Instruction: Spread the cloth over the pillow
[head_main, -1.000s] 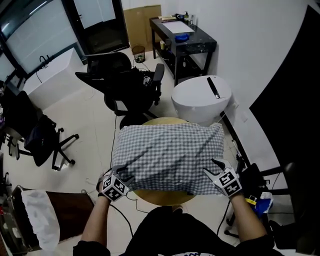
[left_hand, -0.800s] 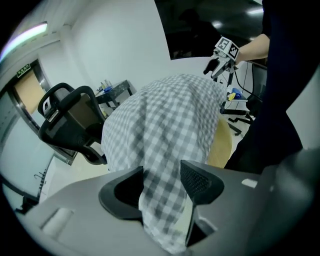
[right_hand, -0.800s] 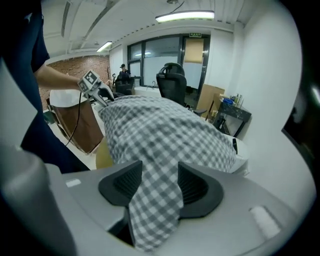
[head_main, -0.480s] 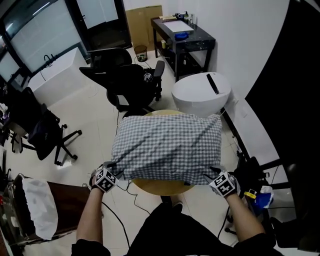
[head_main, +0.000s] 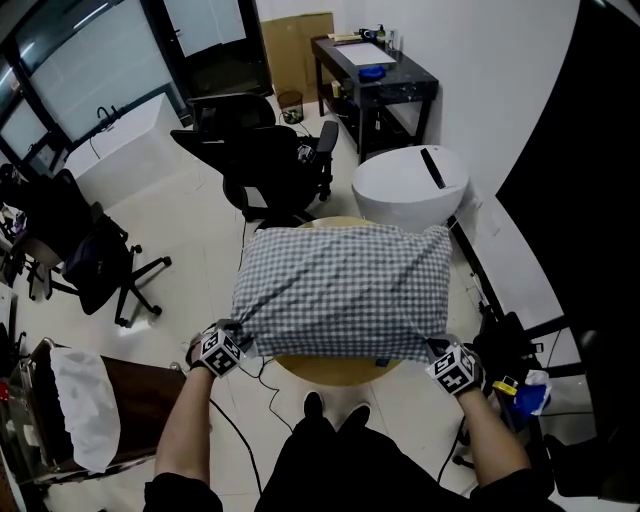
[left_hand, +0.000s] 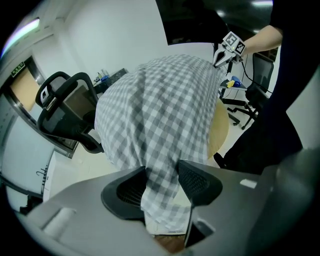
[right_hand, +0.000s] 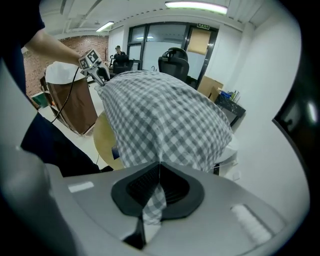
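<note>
Forearms reaching forward and down, right gripper (head_main: 438, 350) pinching checked cloth (head_main: 345, 285) corner, left gripper (head_main: 238, 338) jaws closing around other corner, pads not yet pressing.

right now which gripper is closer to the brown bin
Left. The left gripper, its fingers just closing with a cloth corner between them, is beside the bin; the right gripper, shut on the other corner, is across the table.
</note>
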